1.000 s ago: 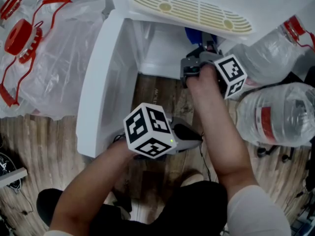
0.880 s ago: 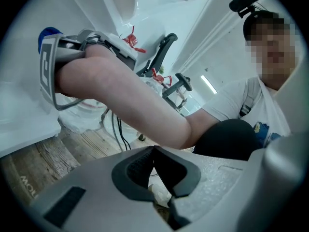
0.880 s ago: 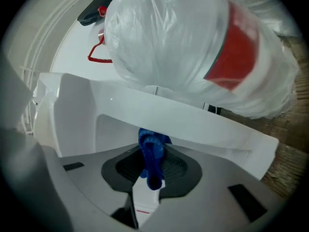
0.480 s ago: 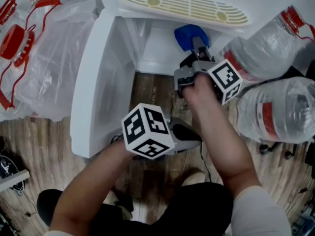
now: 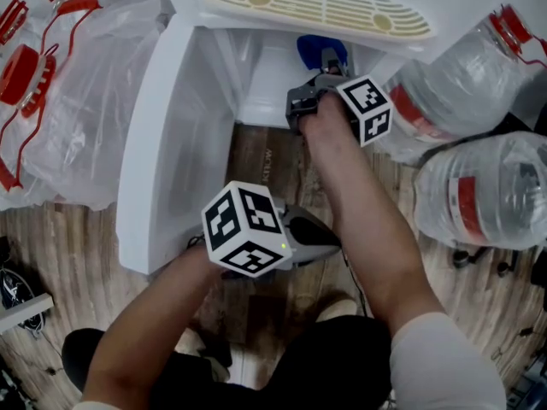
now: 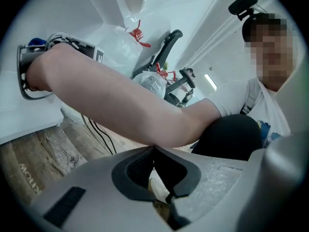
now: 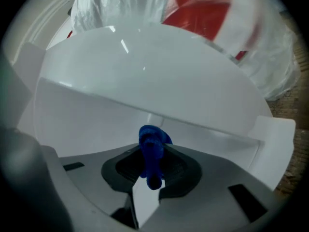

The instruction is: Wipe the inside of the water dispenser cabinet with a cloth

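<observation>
While the right gripper (image 5: 328, 65) (image 7: 152, 164) sat inside the mouth of the cabinet (image 5: 265, 88), its jaws were clamped on a blue cloth (image 5: 311, 48) (image 7: 152, 146). A narrow wad of it stood up between the pads and poked out past the tips. From the head view most of the cloth was hidden by the gripper and its marker cube. Only a blue edge showed beyond the jaws, under the cabinet's top lip. Neither view showed whether the cloth touched a wall. Ahead of the jaws, the right gripper view showed white cabinet panels (image 7: 145, 76). Over their rim was a blurred red cap in clear plastic, cut off by the frame.

The left gripper (image 5: 329, 236) (image 6: 154, 148) hung well behind the right one, outside the cabinet and over the wood floor (image 5: 269, 165). Its jaws met at the tips and held nothing. In the head view they were largely covered by its own cube and the right forearm (image 6: 120, 105). In the left gripper view that forearm crossed just ahead of the jaws and blocked most of the cabinet. The right gripper showed small at the far left with a speck of blue beside it.

Left of both grippers stood the open door (image 5: 158, 152). Beyond it lay a bag of red-capped bottles (image 5: 77, 84), partly out of frame. Right of the right gripper lay two big jugs (image 5: 479, 203), their far ends cut off. Past the right gripper, above the cabinet, sat a slotted tray (image 5: 316, 8).
</observation>
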### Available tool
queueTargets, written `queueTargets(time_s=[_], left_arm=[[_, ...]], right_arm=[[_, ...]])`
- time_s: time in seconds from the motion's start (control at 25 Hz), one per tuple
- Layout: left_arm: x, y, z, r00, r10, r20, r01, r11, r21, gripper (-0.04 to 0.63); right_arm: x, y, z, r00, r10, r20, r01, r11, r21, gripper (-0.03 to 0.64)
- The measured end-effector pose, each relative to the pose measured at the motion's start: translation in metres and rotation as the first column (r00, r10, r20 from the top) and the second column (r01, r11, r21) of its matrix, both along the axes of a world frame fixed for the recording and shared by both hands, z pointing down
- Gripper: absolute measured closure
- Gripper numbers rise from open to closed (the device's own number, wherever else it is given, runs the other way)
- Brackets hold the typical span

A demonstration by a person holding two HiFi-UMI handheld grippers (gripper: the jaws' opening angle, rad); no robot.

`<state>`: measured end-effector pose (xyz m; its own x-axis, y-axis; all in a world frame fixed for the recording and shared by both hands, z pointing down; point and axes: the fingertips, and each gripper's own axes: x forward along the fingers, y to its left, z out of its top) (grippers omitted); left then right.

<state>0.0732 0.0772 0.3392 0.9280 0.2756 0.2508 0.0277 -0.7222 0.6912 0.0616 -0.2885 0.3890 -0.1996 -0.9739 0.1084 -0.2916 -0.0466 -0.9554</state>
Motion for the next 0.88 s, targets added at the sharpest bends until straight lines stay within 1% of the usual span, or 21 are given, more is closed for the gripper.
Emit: queueTargets(time_s=[0.12,0.24,0.36,0.56,0.68,0.88], left_arm=[[0.002,0.005,0.003,1.000,0.011,0.005,-0.011,1.000,-0.008,0.595],[0.001,0.007,0.006,1.000,0.017,0.010,-0.017,1.000,-0.012,0.595],[0.002,0.006,0.006,1.000,0.015,0.010,-0.015,1.000,-0.012,0.595],[0.003,0.006,0.005,1.000,0.014,0.002,-0.014,1.000,-0.016,0.595],[0.005,0.008,0.007,1.000,0.023,0.000,-0.023,1.000,-0.018,0.595],[0.009,0.010,0.008,1.000,0.031,-0.004,-0.031,0.999,-0.018,0.595]], right_arm=[[0.010,-0.005,0.005,0.999,0.044,0.020,-0.045,0.999,0.001,0.537],[0.017,0.002,0.009,0.998,0.054,0.027,-0.055,0.999,0.002,0.537],[0.020,0.018,0.012,0.999,0.033,0.027,-0.033,0.999,0.003,0.537],[0.026,0.050,0.015,0.999,-0.037,0.010,0.036,0.999,0.008,0.537],[0.026,0.068,0.013,0.999,-0.053,-0.005,0.053,0.999,-0.012,0.537],[0.023,0.067,0.007,0.998,-0.065,-0.018,0.065,0.998,0.000,0.537]])
